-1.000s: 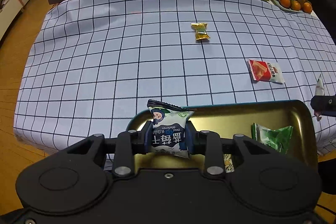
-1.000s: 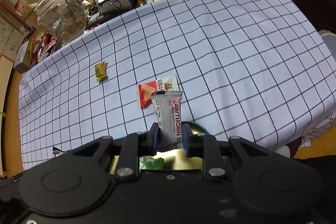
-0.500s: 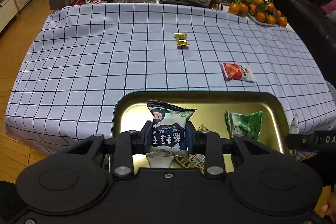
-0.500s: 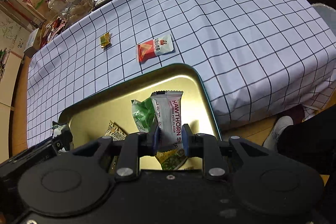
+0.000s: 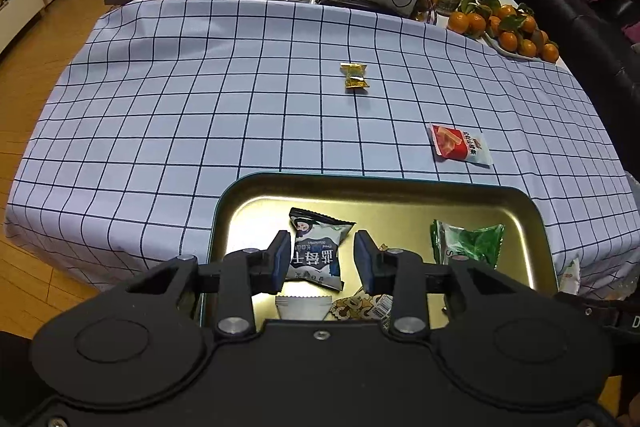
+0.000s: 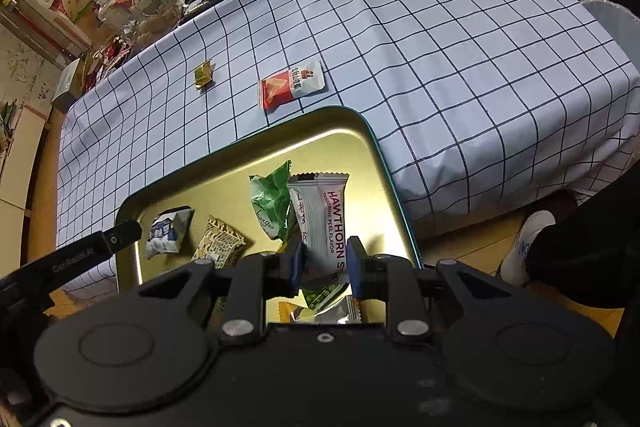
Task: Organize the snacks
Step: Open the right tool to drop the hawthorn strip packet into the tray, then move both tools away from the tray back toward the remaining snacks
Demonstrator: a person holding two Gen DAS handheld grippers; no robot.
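Since half a second ago left gripper [image 5: 321, 263] has spread its jaws and released the blue-and-white snack packet [image 5: 317, 253]; packet now lies in the gold tray [image 5: 400, 191], gaps both sides; right gripper [image 6: 325, 261] stays clenched on the Hawthorn bar [image 6: 323, 223] over the tray's right part, beside the green packet [image 6: 270, 201]; red-and-white packet [image 5: 458, 146] and gold candy [image 5: 353, 76] lie farther off on the checked tablecloth [image 5: 200, 99].

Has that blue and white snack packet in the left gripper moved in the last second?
Yes. The blue and white packet went from the gold tray's far rim to lying inside it, and the left gripper has opened.
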